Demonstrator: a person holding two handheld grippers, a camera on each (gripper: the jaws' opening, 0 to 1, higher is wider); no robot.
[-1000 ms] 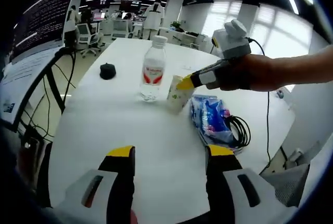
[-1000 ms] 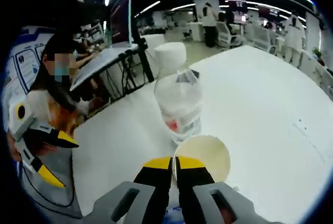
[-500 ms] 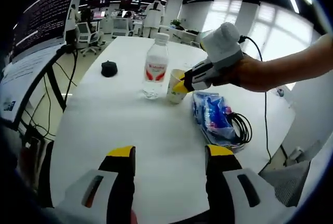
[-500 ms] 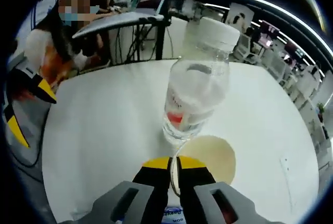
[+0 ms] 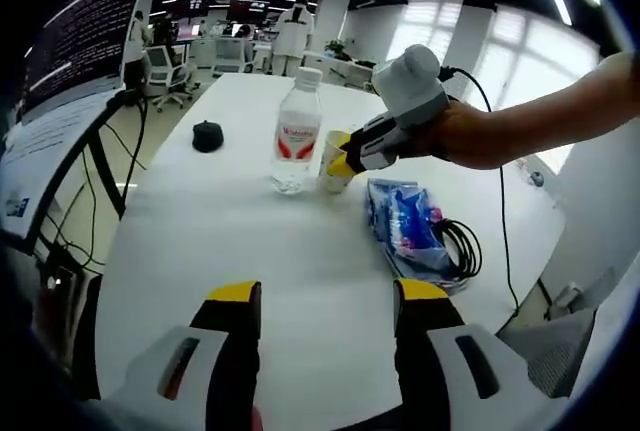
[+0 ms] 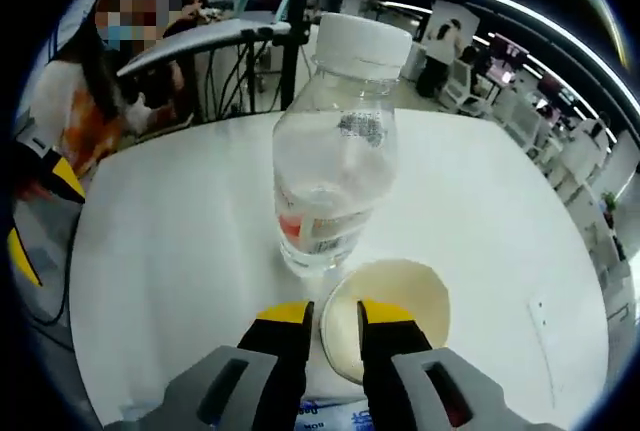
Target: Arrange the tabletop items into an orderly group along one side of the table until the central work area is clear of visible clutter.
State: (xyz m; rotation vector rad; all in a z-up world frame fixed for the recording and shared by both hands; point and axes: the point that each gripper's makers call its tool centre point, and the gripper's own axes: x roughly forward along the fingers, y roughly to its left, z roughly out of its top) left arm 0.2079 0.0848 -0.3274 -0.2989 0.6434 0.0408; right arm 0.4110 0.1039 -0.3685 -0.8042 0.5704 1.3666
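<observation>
A clear water bottle (image 5: pixel 296 136) with a white cap and red label stands upright near the middle of the white table (image 5: pixel 250 241). A paper cup (image 5: pixel 333 166) stands right beside it. My right gripper (image 5: pixel 343 163) is at the cup. In the right gripper view its jaws (image 6: pixel 335 316) stand open on either side of the cup's (image 6: pixel 395 316) near rim, just behind the bottle (image 6: pixel 335 166). A blue packet (image 5: pixel 403 226) and a coiled black cable (image 5: pixel 462 246) lie to the right. My left gripper (image 5: pixel 325 296) hovers open over the near table edge, with nothing between its jaws.
A small black object (image 5: pixel 206 135) lies on the table left of the bottle. A monitor on a stand (image 5: pixel 80 31) is off the table's left side. A seated person (image 6: pixel 100 81) is beyond the table edge. Desks and chairs fill the room behind.
My right gripper's jaws have parted from the cup's rim; they were shut on it before. The cup now stands upright next to the bottle. The left gripper has not moved.
</observation>
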